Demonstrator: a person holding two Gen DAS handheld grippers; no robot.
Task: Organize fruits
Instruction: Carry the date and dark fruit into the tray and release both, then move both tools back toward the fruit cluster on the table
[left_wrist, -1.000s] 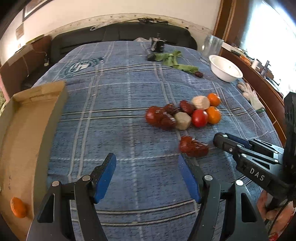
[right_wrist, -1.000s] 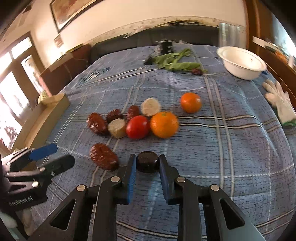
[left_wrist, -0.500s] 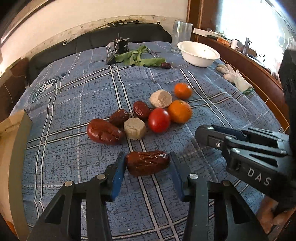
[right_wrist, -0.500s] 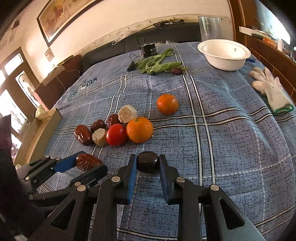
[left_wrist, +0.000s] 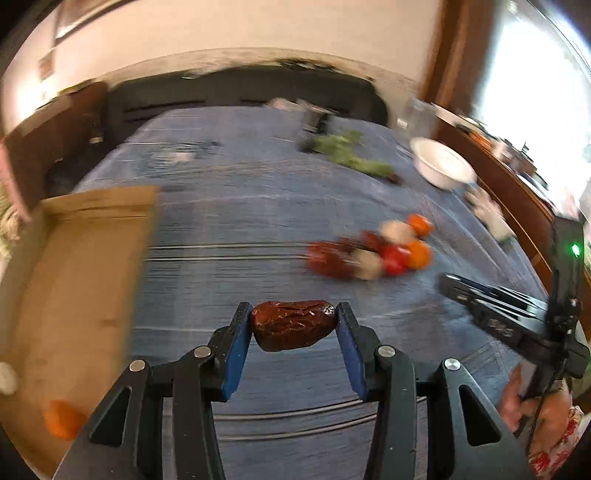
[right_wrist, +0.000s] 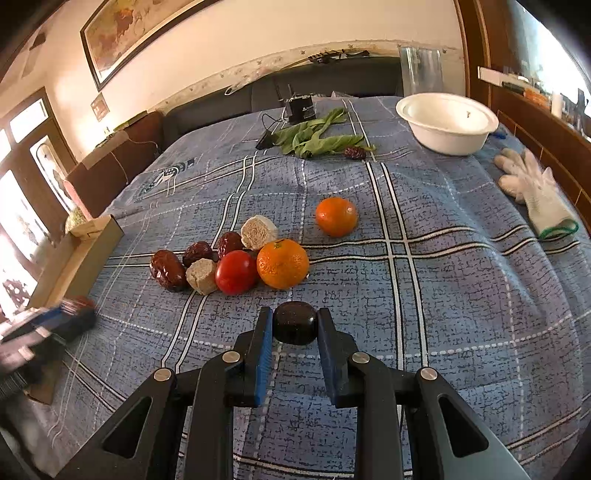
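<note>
My left gripper (left_wrist: 293, 325) is shut on a long wrinkled red date (left_wrist: 293, 325) and holds it above the blue checked cloth, near the cardboard box (left_wrist: 85, 266) on the left. An orange (left_wrist: 62, 419) lies in that box. My right gripper (right_wrist: 294, 326) is shut on a small dark round fruit (right_wrist: 294, 326) above the cloth. A pile lies ahead of it: red dates (right_wrist: 168, 269), a tomato (right_wrist: 236, 272), an orange (right_wrist: 282, 264), two pale chunks (right_wrist: 201, 276). A second orange (right_wrist: 336, 216) sits apart. The left gripper (right_wrist: 55, 321) shows blurred at far left.
A white bowl (right_wrist: 447, 122) stands at the back right, with a white glove (right_wrist: 535, 192) near the right edge. Green leaves (right_wrist: 317, 136) and a small black device (right_wrist: 301, 107) lie at the back. The left wrist view is motion-blurred.
My left gripper closed on the long red date, lifted it and swung left toward the cardboard box. My right gripper still holds the dark fruit in about the same place.
</note>
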